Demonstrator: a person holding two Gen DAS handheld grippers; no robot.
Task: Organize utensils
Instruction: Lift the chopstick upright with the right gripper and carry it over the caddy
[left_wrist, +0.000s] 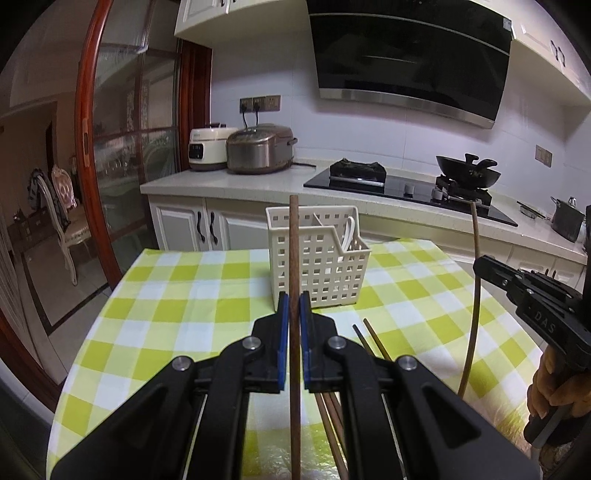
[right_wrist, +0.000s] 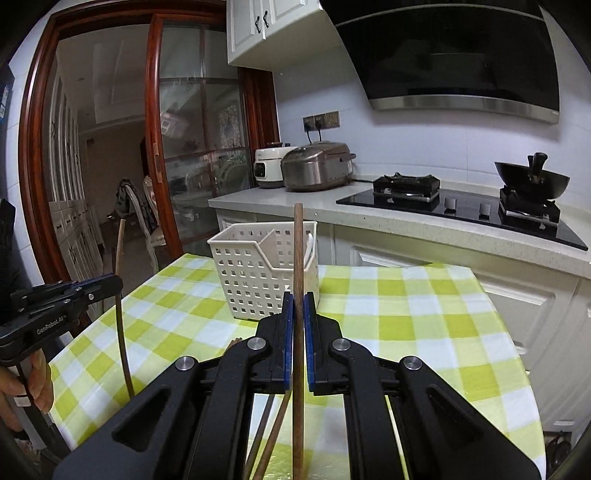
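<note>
Chopsticks: one brown stick stands upright, pinched between the blue pads of the left tongs; a second stick stands upright, pinched in the right tongs. More sticks lie on the checked surface below. Beyond both tongs a white holder stands on the cloth, something white in its smaller compartment.

Both grippers are black with round silver screws and blue-lined jaws. The left gripper reads "GenRobot.AI"; the right gripper reads "DAS".
</note>
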